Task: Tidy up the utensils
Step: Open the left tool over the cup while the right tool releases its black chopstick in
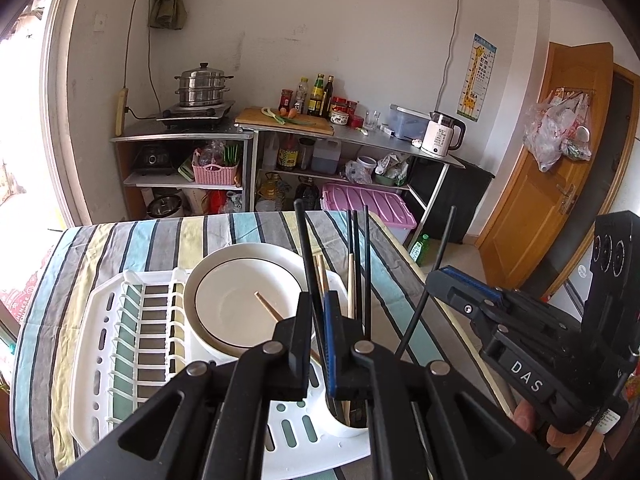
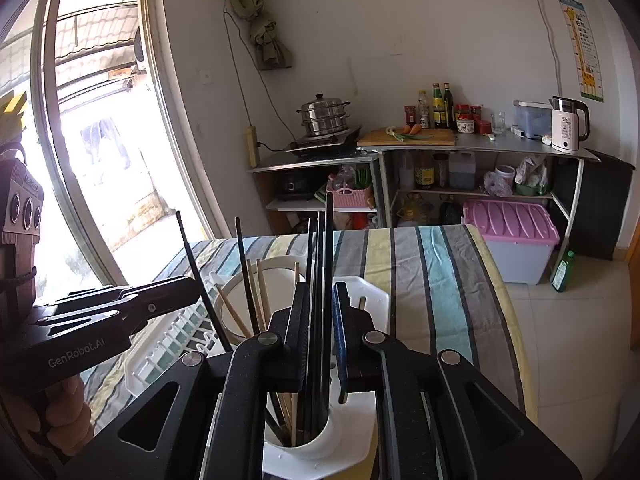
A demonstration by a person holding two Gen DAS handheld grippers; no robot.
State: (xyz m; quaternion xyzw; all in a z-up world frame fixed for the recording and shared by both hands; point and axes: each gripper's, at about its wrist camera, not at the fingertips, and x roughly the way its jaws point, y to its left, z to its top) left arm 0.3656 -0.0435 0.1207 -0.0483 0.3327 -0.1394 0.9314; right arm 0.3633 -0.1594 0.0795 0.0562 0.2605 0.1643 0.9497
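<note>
A white utensil cup [image 1: 352, 430] [image 2: 320, 442] stands in the corner of a white drying rack [image 1: 108, 320] and holds several black and wooden chopsticks [image 1: 351, 280]. My left gripper [image 1: 317, 296] [image 2: 198, 286] hangs just above the cup, shut on a thin black chopstick [image 1: 304, 240] that points up and back. My right gripper [image 2: 321, 286] [image 1: 430, 278] hovers over the cup from the other side. Its jaws stand slightly apart around tall black chopsticks [image 2: 328, 240] whose lower ends rest in the cup. In the left wrist view a tilted black chopstick [image 1: 446, 236] rises past its tip.
White plates [image 1: 240, 300] lean in the rack beside the cup. The rack sits on a striped tablecloth [image 1: 132, 244] whose right edge [image 2: 516, 320] drops to a tiled floor. Beyond are kitchen shelves [image 1: 248, 136], a pink-lidded bin [image 2: 512, 224] and a green bottle [image 2: 562, 270]. A hand [image 2: 68, 416] holds the left gripper.
</note>
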